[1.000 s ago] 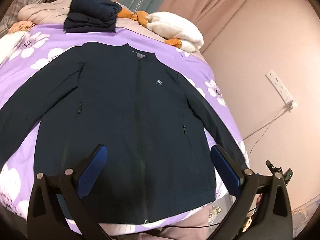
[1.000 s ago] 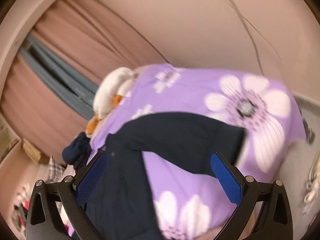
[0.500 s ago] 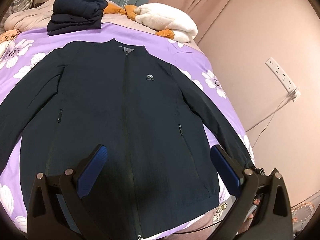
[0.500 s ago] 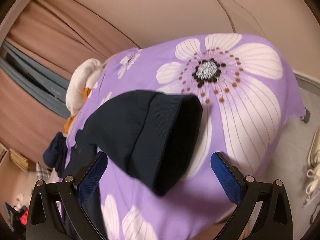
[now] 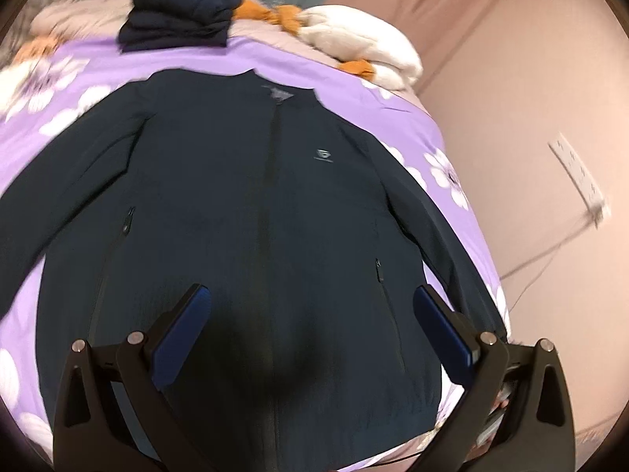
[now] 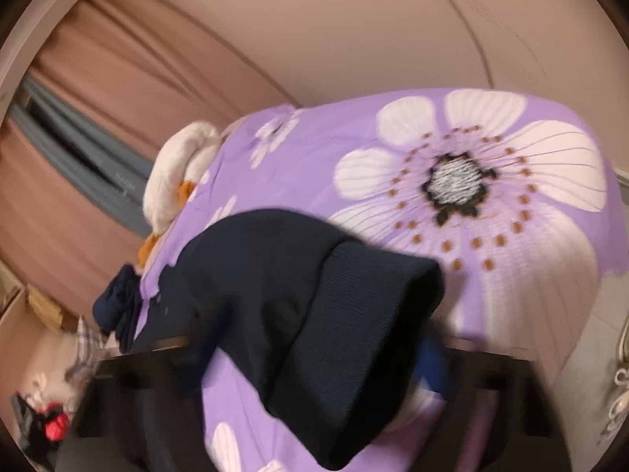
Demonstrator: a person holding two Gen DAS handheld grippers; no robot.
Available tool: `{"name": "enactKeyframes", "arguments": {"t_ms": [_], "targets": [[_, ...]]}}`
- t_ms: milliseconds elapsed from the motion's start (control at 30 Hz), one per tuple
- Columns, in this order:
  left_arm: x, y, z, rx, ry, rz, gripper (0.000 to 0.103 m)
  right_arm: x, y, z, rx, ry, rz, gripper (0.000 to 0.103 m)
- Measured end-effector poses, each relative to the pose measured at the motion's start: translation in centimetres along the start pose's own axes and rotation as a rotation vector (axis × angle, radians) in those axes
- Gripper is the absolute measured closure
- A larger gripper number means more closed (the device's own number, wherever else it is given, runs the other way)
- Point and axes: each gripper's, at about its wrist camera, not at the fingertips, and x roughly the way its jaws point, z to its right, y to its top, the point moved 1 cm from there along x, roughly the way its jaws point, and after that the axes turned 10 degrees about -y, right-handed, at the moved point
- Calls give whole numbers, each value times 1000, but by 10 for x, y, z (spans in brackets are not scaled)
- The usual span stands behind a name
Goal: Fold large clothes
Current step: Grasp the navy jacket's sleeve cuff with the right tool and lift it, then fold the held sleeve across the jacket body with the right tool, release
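**Jacket spread on the bed; right gripper at the sleeve cuff**

The dark navy jacket (image 5: 251, 236) lies flat and face up on the purple floral bedsheet (image 5: 188, 59), zipped, collar toward the far end, hem toward the camera, both sleeves angled outward. In the right wrist view, one sleeve (image 6: 275, 287) ends in a ribbed cuff (image 6: 369, 338) that fills the lower centre of the frame over the sheet (image 6: 550, 295).

The left gripper (image 5: 312, 338) hangs above the lower front of the jacket, its blue-padded fingers (image 5: 179, 338) spread wide with nothing between them.

The right gripper (image 6: 314, 385) is blurred and largely hidden behind the cuff; one blue pad (image 6: 432, 369) shows at the cuff's right edge. Whether the fingers are spread or pinching the cuff cannot be told.

Beyond the collar sit a pile of folded dark clothes (image 5: 181, 8) and a white plush toy (image 5: 361, 51). A pink wall (image 5: 530, 98) with a power strip (image 5: 578, 173) stands to the right.
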Motion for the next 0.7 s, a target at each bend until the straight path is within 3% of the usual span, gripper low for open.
{"name": "enactKeyframes", "arguments": {"t_ms": [67,133,233,367,500,700], "targets": [[1,1,-7,-30,3,-9,0,7,-1,-9,-47,-64,-17,79],[1,3,-12,-30,27,-7,0,7,2,-16,-67,-73,-29,87],[-4,8,-18,-6,71,-1,0,0,18,-33,-80,-77,-28,89],[-14,24,-32,10,115,27,0,-20,57,-83,-79,-49,-16,89],[-31,44,-50,4,142,86,0,-40,94,-161,-107,-65,60,89],[-53,74,-92,-38,164,151,0,-43,94,-321,-321,-41,173,89]]}}
